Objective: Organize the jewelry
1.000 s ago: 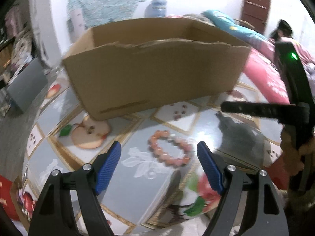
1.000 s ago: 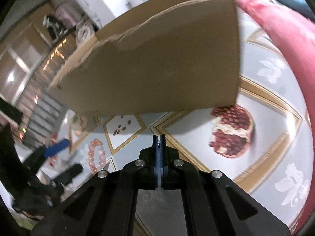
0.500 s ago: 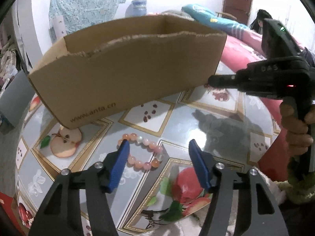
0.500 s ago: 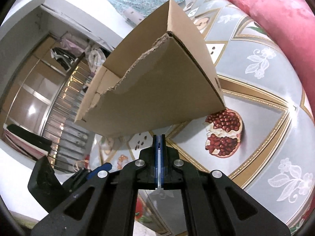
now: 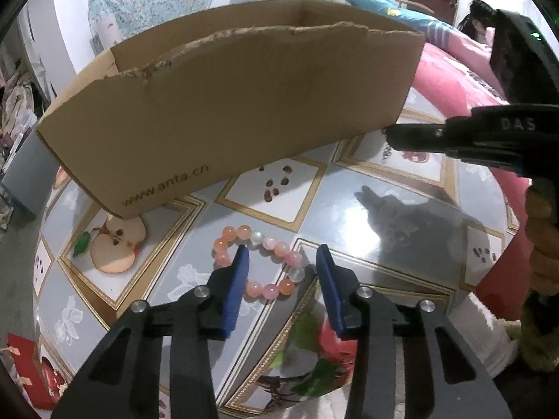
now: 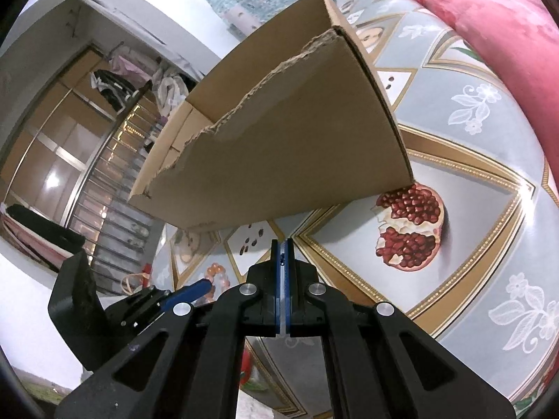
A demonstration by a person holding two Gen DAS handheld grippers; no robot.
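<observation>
Though glossy, round-beaded bracelet (image 5: 260, 262) beside torn corrugated box (image 5: 227, 111)

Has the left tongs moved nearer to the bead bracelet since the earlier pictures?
Yes. The left tongs came down over the bead bracelet on the tablecloth, jaws closing, bracelet partly between them.

Left tongs (image 5: 282, 256) tilt downward, jaws just closing partway; right tongs (image 6: 283, 248) stay level, shut.

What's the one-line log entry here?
left gripper: closing around bracelet, not gripped | right gripper: shut, empty | box: behind bracelet
</observation>
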